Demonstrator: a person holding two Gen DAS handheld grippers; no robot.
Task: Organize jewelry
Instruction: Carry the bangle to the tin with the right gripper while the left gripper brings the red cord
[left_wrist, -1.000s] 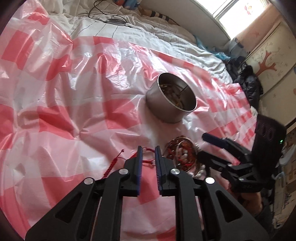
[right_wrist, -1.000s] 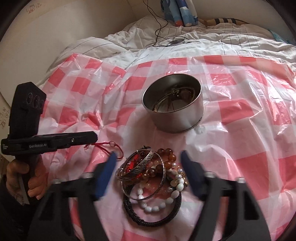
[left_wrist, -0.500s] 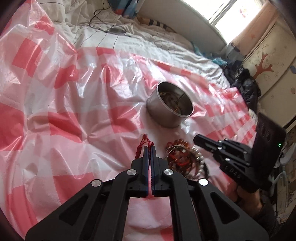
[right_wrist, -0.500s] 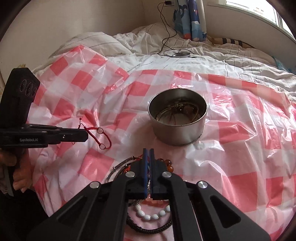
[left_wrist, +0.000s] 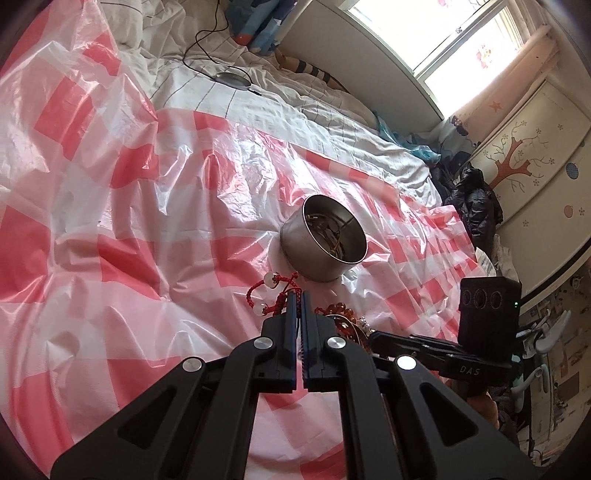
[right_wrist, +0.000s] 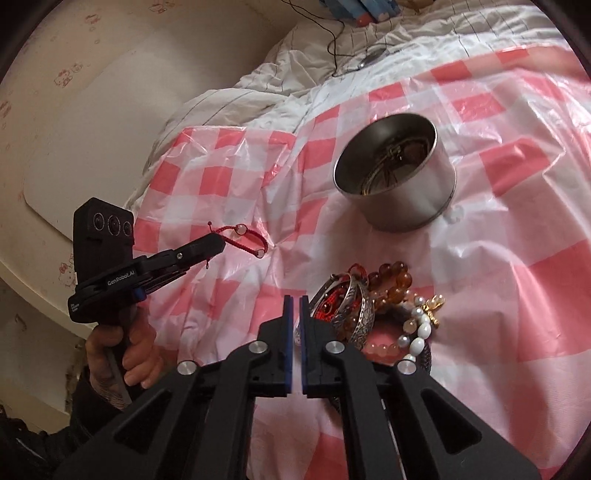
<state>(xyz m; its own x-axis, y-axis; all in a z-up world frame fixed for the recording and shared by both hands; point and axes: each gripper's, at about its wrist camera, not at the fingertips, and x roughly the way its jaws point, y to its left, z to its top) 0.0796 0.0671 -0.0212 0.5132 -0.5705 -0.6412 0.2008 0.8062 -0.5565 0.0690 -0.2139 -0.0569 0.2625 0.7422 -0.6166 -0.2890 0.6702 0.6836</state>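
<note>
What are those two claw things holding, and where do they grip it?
The left gripper pinches the red cord bracelet by one end of its cord. The right gripper holds nothing.

The sheet was red-and-white check (glossy), the tin silver, the cord red with clear beads; lower right, amber and white beads.

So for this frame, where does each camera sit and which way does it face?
Left wrist: on the left gripper, looking down at the red cord bracelet it pinches; right gripper shows.
Right wrist: on the right gripper, facing the bracelet pile; a hand shows.
Shared: metal tin, checked sheet.
</note>
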